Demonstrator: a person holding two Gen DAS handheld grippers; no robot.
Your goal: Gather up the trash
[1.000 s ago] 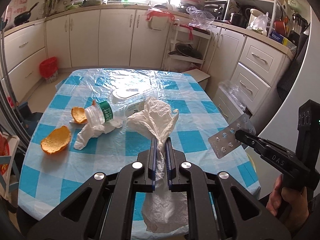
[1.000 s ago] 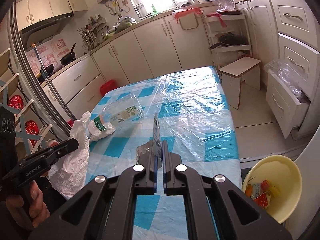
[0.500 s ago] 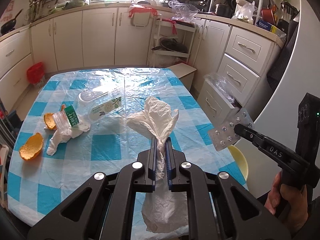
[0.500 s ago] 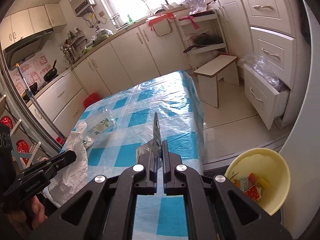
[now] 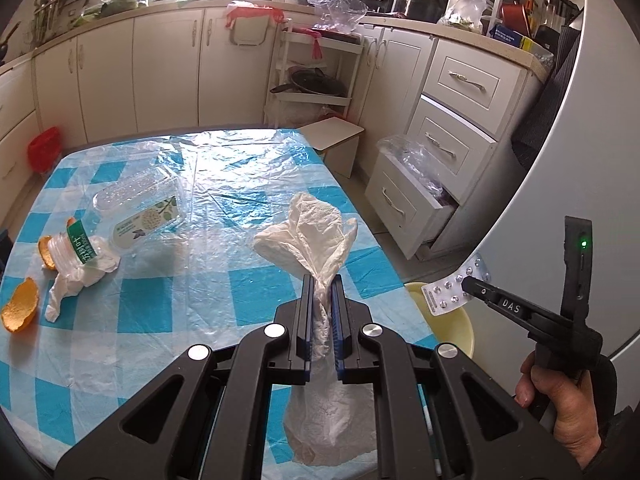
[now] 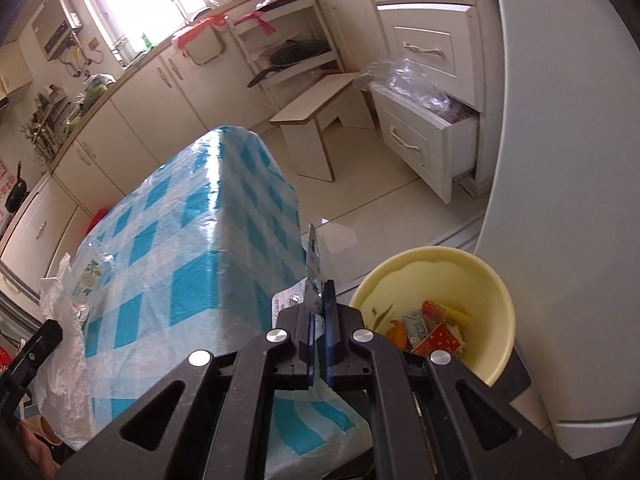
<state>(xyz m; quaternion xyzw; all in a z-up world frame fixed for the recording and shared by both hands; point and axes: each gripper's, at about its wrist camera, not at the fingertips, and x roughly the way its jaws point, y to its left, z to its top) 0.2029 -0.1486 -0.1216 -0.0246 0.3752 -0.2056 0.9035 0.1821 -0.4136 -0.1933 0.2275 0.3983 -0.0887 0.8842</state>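
Blue-and-white checked tablecloth (image 5: 208, 304), white crumpled bag (image 5: 316, 236), silver blister pack (image 5: 452, 292), pale yellow bin (image 6: 436, 280), orange peels (image 5: 20, 308)

Free room: bare checked table (image 5: 208, 300) through the centre and far half of the left wrist frame; open floor (image 6: 380, 208) mid-frame in the right wrist view, between table edge and stool (image 6: 316, 120).

Obstacles: plastic bottle (image 5: 132, 216), orange peels (image 5: 22, 304) and a crumpled tissue (image 5: 72, 284) at left; yellow bin (image 6: 436, 312) at lower right, just beside the table; open drawer (image 6: 424, 136) at upper right.
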